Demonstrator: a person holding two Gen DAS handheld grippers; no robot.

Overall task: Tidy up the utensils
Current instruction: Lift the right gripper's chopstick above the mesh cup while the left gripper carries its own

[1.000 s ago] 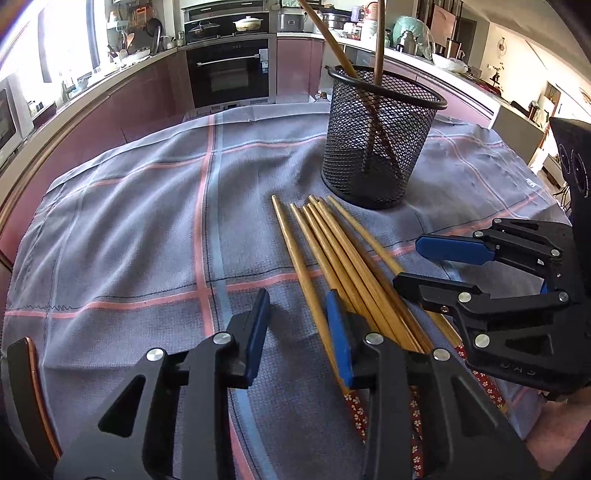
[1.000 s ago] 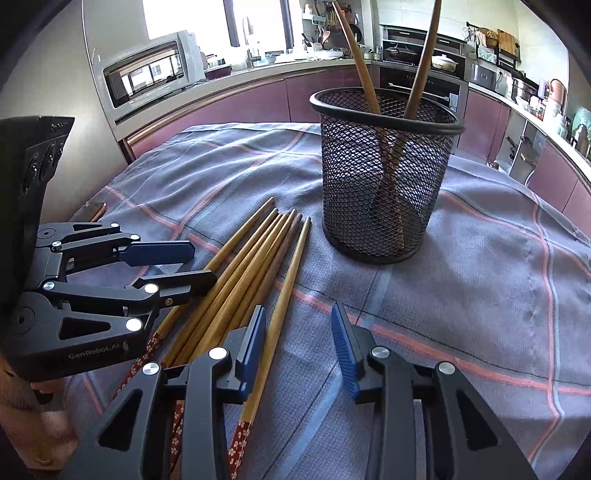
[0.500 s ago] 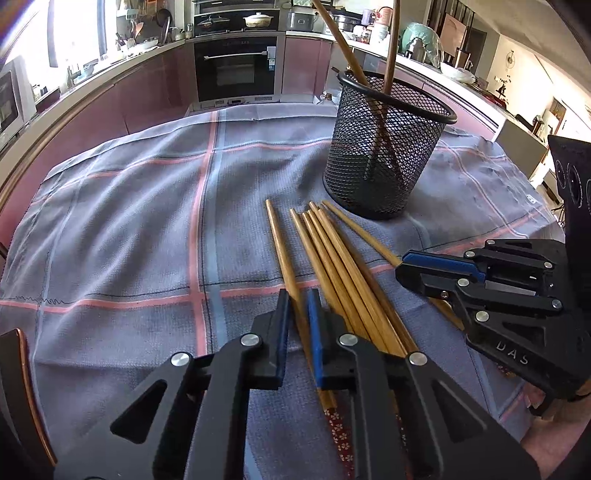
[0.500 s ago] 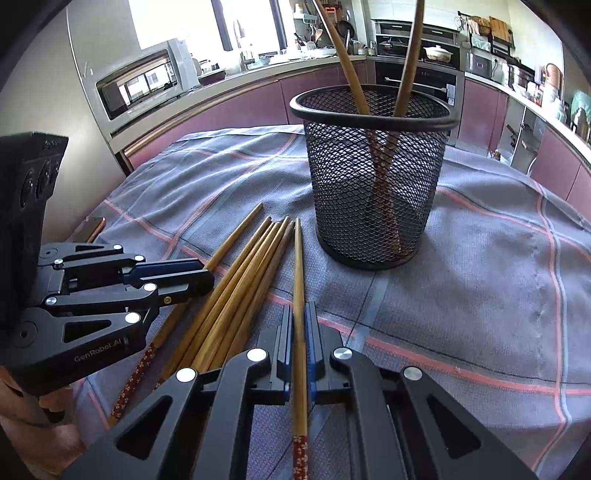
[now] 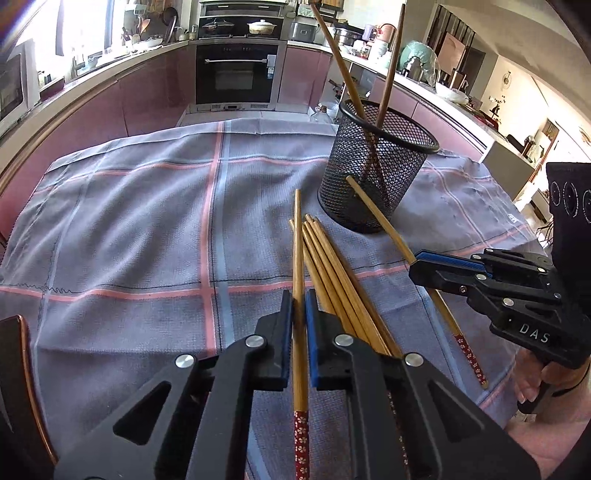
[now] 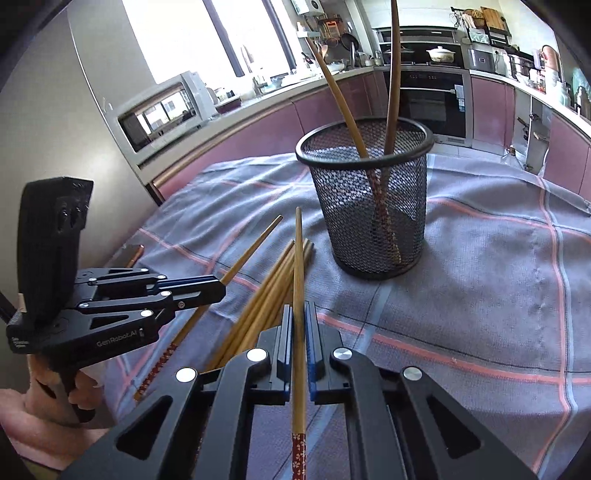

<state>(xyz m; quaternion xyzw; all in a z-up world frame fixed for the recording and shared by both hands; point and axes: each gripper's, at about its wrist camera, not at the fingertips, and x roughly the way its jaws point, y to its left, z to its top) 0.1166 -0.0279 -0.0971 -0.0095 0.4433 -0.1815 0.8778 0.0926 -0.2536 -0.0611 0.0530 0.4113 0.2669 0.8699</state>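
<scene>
Chopsticks: two stand in the mesh basket (image 5: 373, 173), each gripper's jaws clamp one, several lie loose.

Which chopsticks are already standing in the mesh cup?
Only two: a light chopstick and a dark chopstick, leaning upright in the mesh cup. All the rest lie on the cloth or sit clamped in tongs.

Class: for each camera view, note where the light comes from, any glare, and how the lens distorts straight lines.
Left wrist view: the window is blown out at upper left, the counter edge bows, and the mesh basket is sharp. Right wrist view: the window glares white behind the microwave, the cabinet line curves, and the corners go black.
</scene>
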